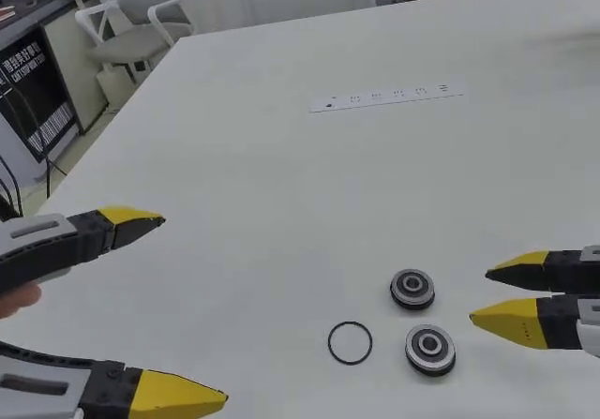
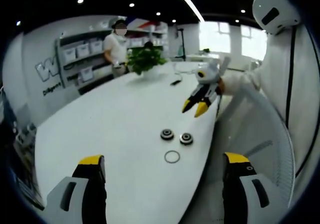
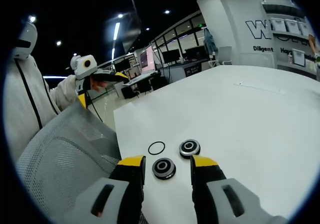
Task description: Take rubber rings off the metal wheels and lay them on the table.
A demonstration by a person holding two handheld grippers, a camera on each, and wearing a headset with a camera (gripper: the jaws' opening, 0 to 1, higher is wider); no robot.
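Rubber ring (image 1: 350,342) & both wheels (image 1: 412,288) flat, axles up; L gripper (image 1: 187,309) wide open, R gripper (image 1: 481,295) part-open, both empty.

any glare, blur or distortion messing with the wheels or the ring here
Head view: soft even light, no glare; loose ring, far wheel, near wheel all sharp. Left gripper view: fisheye curves the table, windows blown out. Right gripper view: dark ceiling, both wheels crisp.

Table (image 1: 281,185) w/ 2 wheels (image 1: 412,288) (image 1: 430,348), 1 ring (image 1: 329,342), maybe pwr strip (image 1: 386,97).
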